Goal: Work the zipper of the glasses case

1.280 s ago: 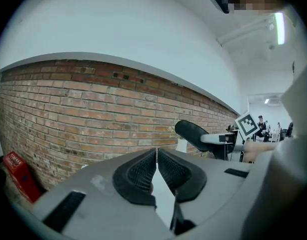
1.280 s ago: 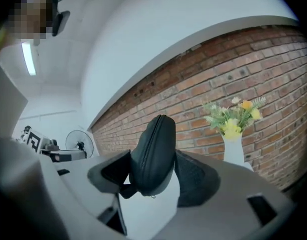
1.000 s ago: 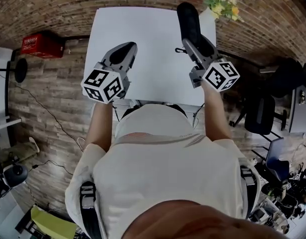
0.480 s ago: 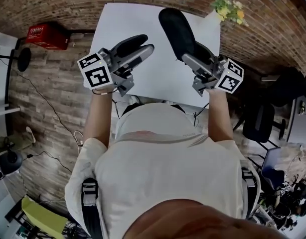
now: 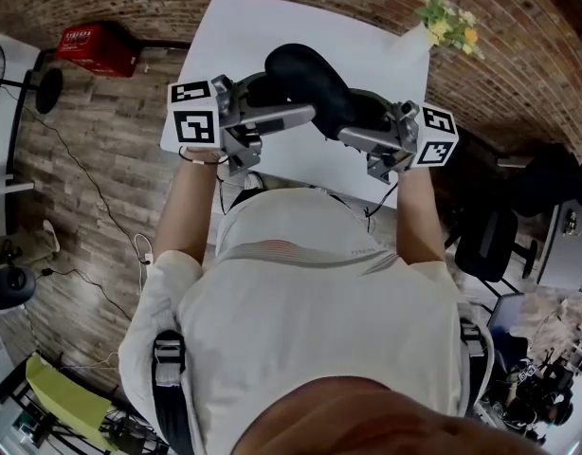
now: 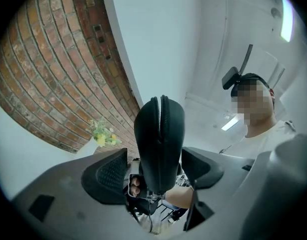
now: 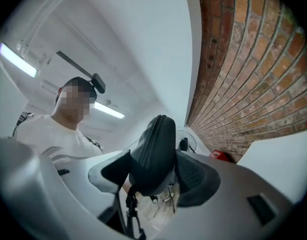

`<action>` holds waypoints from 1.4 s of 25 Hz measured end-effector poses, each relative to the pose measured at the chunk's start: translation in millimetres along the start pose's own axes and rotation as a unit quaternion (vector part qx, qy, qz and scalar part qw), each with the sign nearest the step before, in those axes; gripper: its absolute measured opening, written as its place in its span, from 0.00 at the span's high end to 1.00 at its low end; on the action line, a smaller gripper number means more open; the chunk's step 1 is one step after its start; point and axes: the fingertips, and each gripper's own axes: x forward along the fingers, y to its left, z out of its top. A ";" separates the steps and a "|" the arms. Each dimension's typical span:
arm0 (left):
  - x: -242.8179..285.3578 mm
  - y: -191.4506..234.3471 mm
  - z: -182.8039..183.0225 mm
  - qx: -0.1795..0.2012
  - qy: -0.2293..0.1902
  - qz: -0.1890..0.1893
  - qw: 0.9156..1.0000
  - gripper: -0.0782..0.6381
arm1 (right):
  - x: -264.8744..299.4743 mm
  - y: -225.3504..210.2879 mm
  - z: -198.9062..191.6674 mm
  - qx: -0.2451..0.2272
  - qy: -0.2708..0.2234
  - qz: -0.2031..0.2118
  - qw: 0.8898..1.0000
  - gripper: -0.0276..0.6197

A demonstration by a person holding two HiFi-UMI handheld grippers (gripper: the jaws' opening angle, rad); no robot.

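The black glasses case was held above the white table, clamped at 1 end by the right gripper. Its other end was flanked, untouched, by the left gripper, whose 2 jaws had just been opened wide.

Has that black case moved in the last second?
Yes. The glasses case has swung left, from the white table's right side to its middle, now lying crosswise.

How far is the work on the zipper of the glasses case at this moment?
Done: the right hand-held gripper holds the matte black oval glasses case up off the white table. In hand: the left hand-held gripper has just been opening its jaws around the case, not pressing it. Left: the zipper looks closed.
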 end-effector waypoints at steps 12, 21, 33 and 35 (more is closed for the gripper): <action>6.8 -8.3 -5.1 0.001 -0.012 -0.015 1.000 0.46 | 22.0 -3.1 -24.8 0.035 0.063 0.035 0.997 0.45; 8.4 4.5 -5.6 -0.004 -0.029 0.016 0.999 0.52 | 16.9 -10.5 -25.3 0.045 0.059 0.021 0.997 0.45; -25.3 28.1 40.5 0.037 -0.115 0.186 0.975 0.52 | -20.4 -36.1 21.7 -0.136 -0.005 -0.228 0.964 0.58; -30.2 32.0 48.8 0.051 -0.131 0.217 0.966 0.52 | -18.3 -30.9 21.2 -0.171 0.011 -0.249 0.953 0.62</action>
